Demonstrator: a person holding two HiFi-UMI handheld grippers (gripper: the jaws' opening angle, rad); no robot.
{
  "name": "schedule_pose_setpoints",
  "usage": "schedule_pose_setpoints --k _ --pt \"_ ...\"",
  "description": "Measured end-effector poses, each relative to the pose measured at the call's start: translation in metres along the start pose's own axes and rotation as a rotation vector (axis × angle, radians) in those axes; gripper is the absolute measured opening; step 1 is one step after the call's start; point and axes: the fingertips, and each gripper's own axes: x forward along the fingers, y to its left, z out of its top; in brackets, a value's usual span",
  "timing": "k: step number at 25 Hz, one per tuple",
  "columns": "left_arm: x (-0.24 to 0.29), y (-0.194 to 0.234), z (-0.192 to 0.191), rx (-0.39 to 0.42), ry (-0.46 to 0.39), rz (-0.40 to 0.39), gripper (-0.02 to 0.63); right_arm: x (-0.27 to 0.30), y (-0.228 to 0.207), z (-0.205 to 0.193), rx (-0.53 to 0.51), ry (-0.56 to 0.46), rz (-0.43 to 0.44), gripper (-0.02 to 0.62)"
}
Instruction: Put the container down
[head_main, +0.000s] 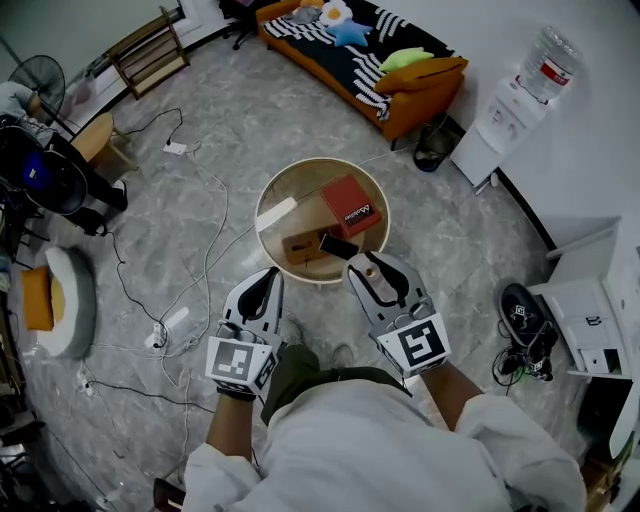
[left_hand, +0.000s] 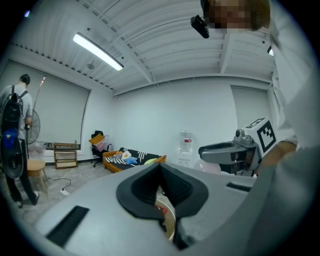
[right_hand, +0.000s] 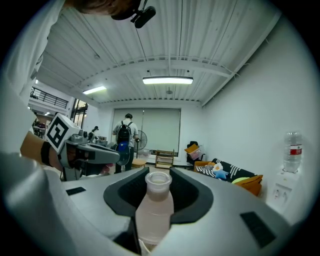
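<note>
1. Grey marbled floor (head_main: 230, 130) fills the room, with white cables trailing over it
2. An orange sofa (head_main: 400, 85) with a striped cover stands along the far wall, and a water dispenser (head_main: 510, 110) stands to its right
3. Closer in is a round table (head_main: 320, 161) with a raised rim, directly ahead of both grippers
4. On the table lie a red box (head_main: 350, 205), a cardboard box (head_main: 305, 247) and a small black item (head_main: 338, 246) touching that box's right end
5. The right gripper (head_main: 368, 262) reaches over the table's near edge, its jaws pinching the container (right_hand: 154, 210)
6. The left gripper (head_main: 270, 274) sits just short of the table's near rim, its pads pressed together at the tips with nothing between them
7. That container is a pale, translucent bottle, upright between the black pads with its neck above them; whether its base touches the table cannot be told
</note>
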Motion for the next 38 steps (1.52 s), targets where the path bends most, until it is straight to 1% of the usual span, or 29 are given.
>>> schedule_pose_setpoints --k 4,8,11,15,20,24,28,31,32,34,36,38 --pt "0.015 0.02 -0.014 -0.014 0.017 -0.02 0.008 0.024 -0.008 -0.013 0.008 0.019 -0.02 0.146" --pt "0.042 0.049 -0.03 -0.018 0.037 -0.051 0.008 0.057 -0.02 -0.028 0.01 0.042 -0.047 0.146" --pt "0.065 0.072 -0.037 -0.011 0.063 -0.088 0.008 0.083 -0.029 -0.035 0.022 0.05 -0.074 0.146" --pt "0.096 0.112 -0.038 0.006 0.086 -0.139 0.008 0.121 -0.043 -0.043 0.045 0.06 -0.124 0.146" --pt "0.134 0.163 -0.046 0.002 0.118 -0.198 0.008 0.176 -0.059 -0.058 0.064 0.076 -0.178 0.146" --pt "0.167 0.199 -0.055 0.029 0.139 -0.255 0.008 0.222 -0.074 -0.071 0.074 0.08 -0.229 0.146" --pt "0.201 0.228 -0.074 0.035 0.164 -0.297 0.008 0.262 -0.093 -0.086 0.073 0.082 -0.266 0.146" --pt "0.227 0.243 -0.092 0.031 0.206 -0.312 0.008 0.288 -0.107 -0.104 0.072 0.104 -0.274 0.146" --pt "0.236 0.247 -0.096 0.039 0.204 -0.317 0.008 0.297 -0.111 -0.111 0.074 0.114 -0.272 0.146" --pt "0.253 0.253 -0.103 0.054 0.193 -0.323 0.008 0.316 -0.119 -0.124 0.071 0.097 -0.264 0.146" --pt "0.266 0.259 -0.118 0.045 0.214 -0.31 0.008 0.332 -0.124 -0.142 0.072 0.085 -0.246 0.146" --pt "0.28 0.262 -0.136 0.049 0.24 -0.298 0.008 0.348 -0.128 -0.166 0.085 0.096 -0.224 0.146"
